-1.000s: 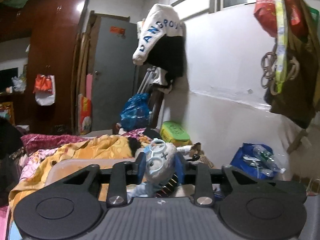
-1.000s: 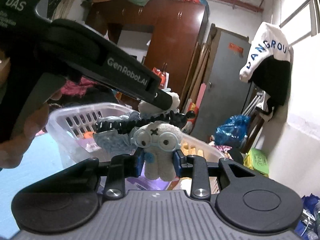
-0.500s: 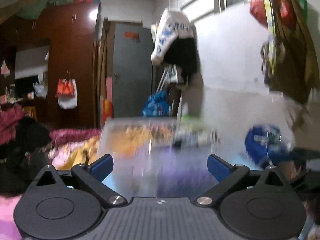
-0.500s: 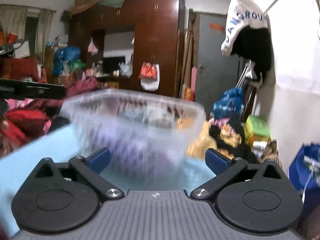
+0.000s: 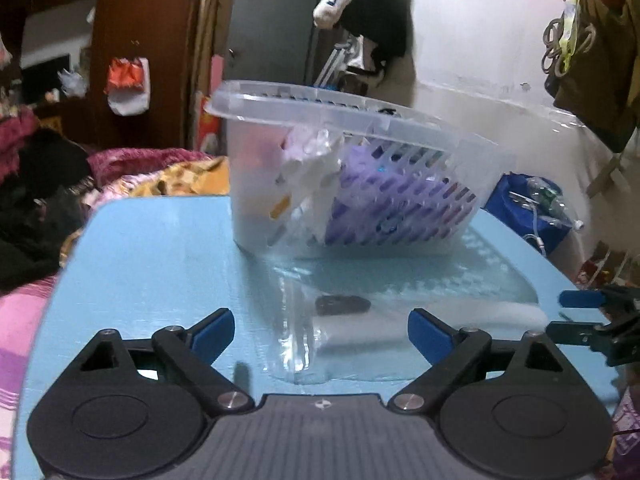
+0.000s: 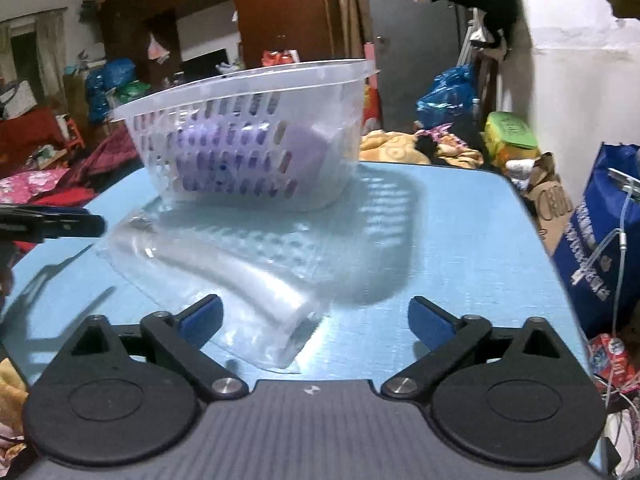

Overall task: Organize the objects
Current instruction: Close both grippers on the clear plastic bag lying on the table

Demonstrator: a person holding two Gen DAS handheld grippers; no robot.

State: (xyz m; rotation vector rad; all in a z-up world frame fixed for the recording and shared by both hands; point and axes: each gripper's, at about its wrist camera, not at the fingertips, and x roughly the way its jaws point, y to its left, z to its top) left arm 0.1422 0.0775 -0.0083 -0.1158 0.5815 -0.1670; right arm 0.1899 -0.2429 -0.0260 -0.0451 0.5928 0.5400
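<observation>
The blue worktop point(image 5: 140, 264) fills both views, and the landmark on it is the clear slotted basket point(image 5: 400, 184), sitting toward the far end. Inside the basket, a purple packet point(image 6: 240, 148) and some pale, crumpled items show through the slots, so part of the sorting looks done. In front of the basket, a clear plastic bag point(image 6: 240, 280) lies flat on the worktop, touching or nearly touching the basket's base. In the left view a small dark object point(image 5: 342, 305) lies in or under that bag; which, the frames do not settle. That bag looks like what is left to put away. The left tongs point(image 5: 320, 332) hover spread wide and empty, just short of the bag. The right tongs point(image 6: 316, 316) gape too, holding nothing, over the bag's near edge.
</observation>
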